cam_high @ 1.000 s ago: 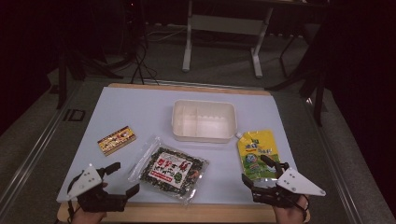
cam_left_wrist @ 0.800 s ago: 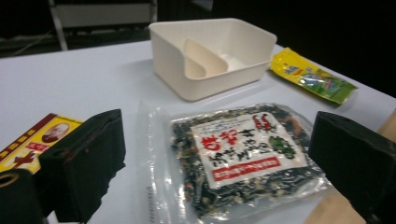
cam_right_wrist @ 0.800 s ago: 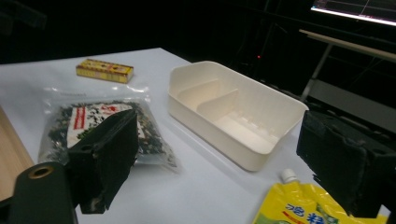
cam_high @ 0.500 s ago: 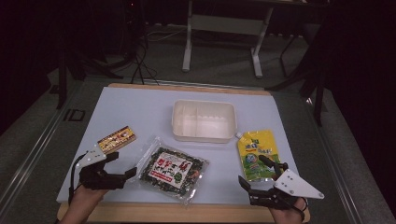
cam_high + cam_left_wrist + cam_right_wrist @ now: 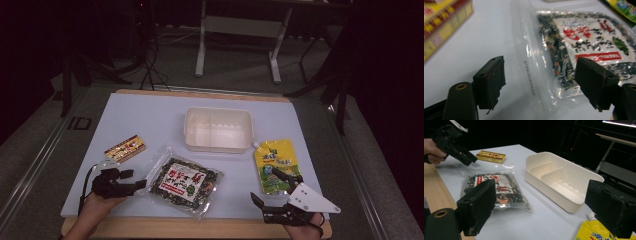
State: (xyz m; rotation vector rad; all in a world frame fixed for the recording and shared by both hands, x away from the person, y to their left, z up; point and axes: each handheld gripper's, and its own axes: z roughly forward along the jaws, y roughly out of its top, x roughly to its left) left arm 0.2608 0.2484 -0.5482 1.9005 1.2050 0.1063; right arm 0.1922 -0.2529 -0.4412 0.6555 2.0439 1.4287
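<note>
While the right gripper [image 5: 272, 202] idles open, left gripper [image 5: 131, 181], jaws narrowing but still apart, straddles the seaweed bag [image 5: 584, 45]'s clear near edge.

A white divided tray [image 5: 217, 129] sits upright at the centre of the pale table [image 5: 150, 112]; a yellow-and-red box [image 5: 125, 148] lies flat near the left edge; a yellow spouted pouch [image 5: 275, 161] lies flat, just right of the tray; metal stand legs [image 5: 239, 30] rise beyond the table.
</note>
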